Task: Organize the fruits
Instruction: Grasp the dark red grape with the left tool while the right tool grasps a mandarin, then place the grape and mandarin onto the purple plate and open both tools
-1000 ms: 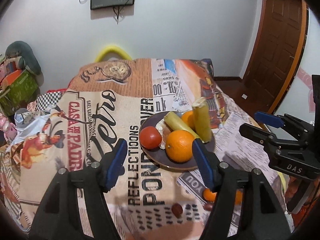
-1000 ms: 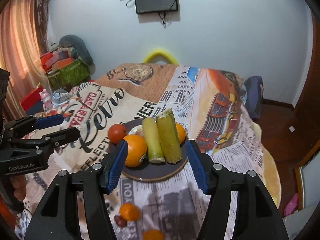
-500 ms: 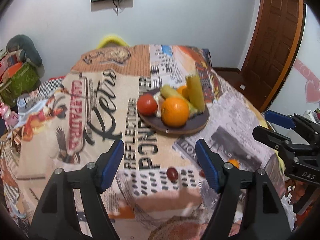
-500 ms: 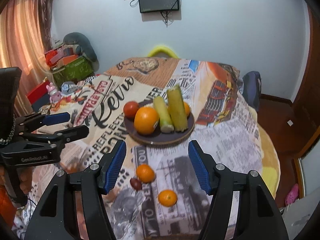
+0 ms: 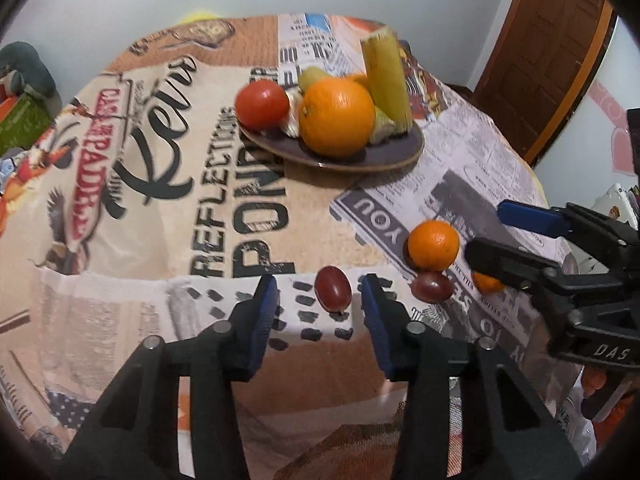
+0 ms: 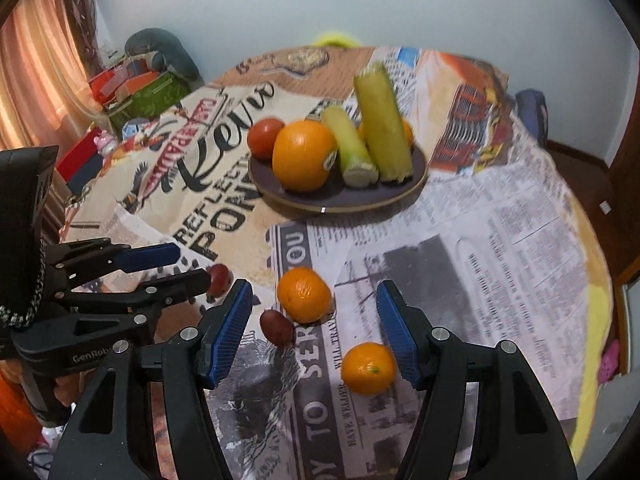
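The left gripper (image 5: pixel 320 300) hangs low over the near edge of the surface (image 5: pixel 160 216), its blue fingers (image 5: pixel 264 312) spread on either side of a red grape (image 5: pixel 333 289) without touching it. To the right, a second grape (image 5: pixel 432 286) lies against a small orange (image 5: pixel 433 245). The right gripper (image 6: pixel 316 320) also has its fingers (image 6: pixel 230 332) spread wide, with that small orange (image 6: pixel 304 295) between them and another small orange (image 6: pixel 369 368) just inside the right finger, possibly touching it. Farther off, a dark plate (image 6: pixel 400 196) carries a large orange (image 6: pixel 304 156), a tomato (image 6: pixel 264 138) and two green-yellow stalks (image 6: pixel 384 128).
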Tool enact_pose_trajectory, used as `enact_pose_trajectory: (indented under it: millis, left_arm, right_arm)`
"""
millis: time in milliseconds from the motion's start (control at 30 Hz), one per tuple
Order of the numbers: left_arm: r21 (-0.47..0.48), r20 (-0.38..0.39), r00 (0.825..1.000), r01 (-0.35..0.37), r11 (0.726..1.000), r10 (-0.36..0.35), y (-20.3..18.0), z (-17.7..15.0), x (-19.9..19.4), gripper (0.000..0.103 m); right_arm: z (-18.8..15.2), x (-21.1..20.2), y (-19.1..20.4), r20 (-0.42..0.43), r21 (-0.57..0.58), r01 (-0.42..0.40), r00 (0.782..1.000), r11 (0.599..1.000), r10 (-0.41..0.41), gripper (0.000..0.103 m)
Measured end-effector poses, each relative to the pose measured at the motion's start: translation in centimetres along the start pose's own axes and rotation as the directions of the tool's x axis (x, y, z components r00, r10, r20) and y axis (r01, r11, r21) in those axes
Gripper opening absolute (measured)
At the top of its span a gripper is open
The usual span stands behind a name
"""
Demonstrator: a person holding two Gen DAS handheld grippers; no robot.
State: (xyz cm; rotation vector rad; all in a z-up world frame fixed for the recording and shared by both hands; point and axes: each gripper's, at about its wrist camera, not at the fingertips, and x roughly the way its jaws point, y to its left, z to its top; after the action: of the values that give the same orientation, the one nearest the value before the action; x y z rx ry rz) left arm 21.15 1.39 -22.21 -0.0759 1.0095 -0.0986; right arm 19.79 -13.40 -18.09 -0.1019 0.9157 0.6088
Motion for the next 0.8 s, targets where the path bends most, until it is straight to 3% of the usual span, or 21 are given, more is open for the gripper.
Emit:
enact_pose_trajectory:
  millis: [300,400,533,800]
  left_arm:
    - [-0.011,-0.022,0.999,0.042,0.999,-0.043,0.3,-0.1,2.0,0.029]
    - [-0.013,-0.021,0.997,0.070,0.997,-0.071,0.3,-0.1,2.0,0.020]
    - [-0.009,-0.010,0.998,0.065,0.998,-0.065,0.2,-0.1,1.8,0.019]
    - [-0.014,0.032,0.998,0.057,0.998,-0.056,0.4,0.8,0.3,0.019]
  right_arm:
    - [-0.2,2.3,-0.1,-0.053,0.011,-0.038,0.998,0.999,0.038,0.051]
    - [-0.3,3.0,-0.1,-0.071,0.013,-0.047,0.996,0.999,0.048,0.043]
    - [-0.4,3.5,-0.1,-0.076,0.015,-0.047,0.996,0.999,0.048,0.034]
    - [0.0,2.4,-0.2,-0.047,0.017,-0.040,0.998,0.999,0.041,0.034]
